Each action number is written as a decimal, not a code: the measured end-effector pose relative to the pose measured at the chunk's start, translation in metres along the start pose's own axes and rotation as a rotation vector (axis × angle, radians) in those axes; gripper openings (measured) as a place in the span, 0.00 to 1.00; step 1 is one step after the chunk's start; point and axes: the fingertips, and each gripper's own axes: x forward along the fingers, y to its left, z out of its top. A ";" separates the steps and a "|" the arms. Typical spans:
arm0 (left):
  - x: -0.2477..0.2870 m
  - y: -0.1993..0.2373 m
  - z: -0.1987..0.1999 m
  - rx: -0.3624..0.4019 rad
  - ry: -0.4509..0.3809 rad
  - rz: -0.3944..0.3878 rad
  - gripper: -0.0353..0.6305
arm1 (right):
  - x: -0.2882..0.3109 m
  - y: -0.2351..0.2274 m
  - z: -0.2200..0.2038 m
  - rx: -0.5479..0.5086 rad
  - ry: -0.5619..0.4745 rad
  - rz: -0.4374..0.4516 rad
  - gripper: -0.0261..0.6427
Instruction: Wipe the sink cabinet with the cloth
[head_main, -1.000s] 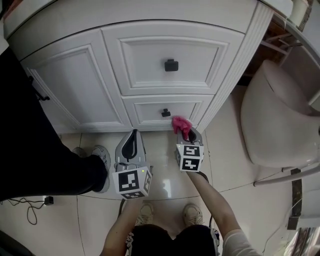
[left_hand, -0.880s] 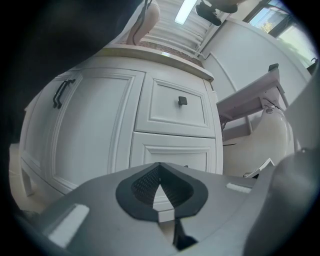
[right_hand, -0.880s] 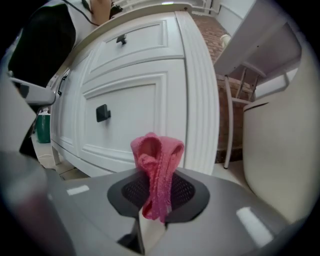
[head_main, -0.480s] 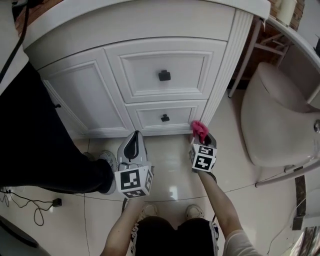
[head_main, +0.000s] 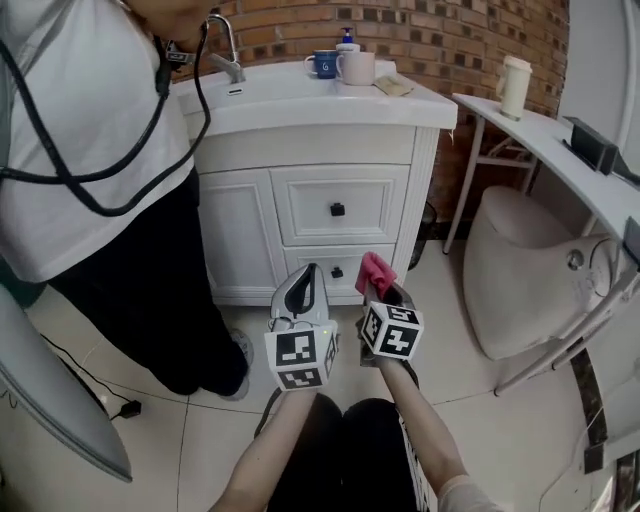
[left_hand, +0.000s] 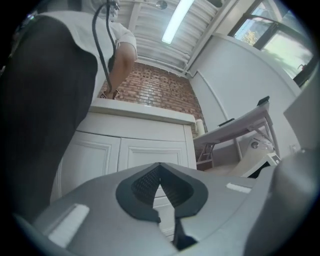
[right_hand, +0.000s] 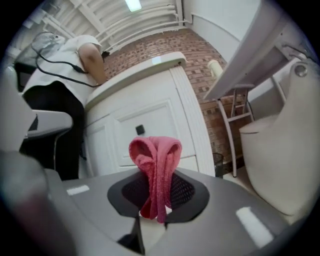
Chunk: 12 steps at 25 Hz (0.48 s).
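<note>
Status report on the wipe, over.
Left claw shut, empty. Right claw shut on pink cloth, short of sink cabinet. Person standing against cabinet's left door.

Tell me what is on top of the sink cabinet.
On the sink cabinet: a faucet, a blue mug, a pale mug, a pump bottle behind them, and a small tan item. The standing person covers the left end.

left gripper (head_main: 309, 273): jaws together, empty | right gripper (head_main: 381, 291): jaws clamped on cloth (head_main: 374, 271)
</note>
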 end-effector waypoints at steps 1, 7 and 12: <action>-0.011 -0.004 0.006 -0.004 -0.007 0.002 0.07 | -0.013 0.015 0.008 -0.021 -0.005 0.030 0.14; -0.052 -0.009 0.019 0.144 -0.032 -0.008 0.08 | -0.076 0.075 0.052 -0.065 -0.029 0.180 0.14; -0.068 0.008 0.027 0.110 -0.050 0.031 0.08 | -0.106 0.088 0.049 -0.186 -0.068 0.174 0.14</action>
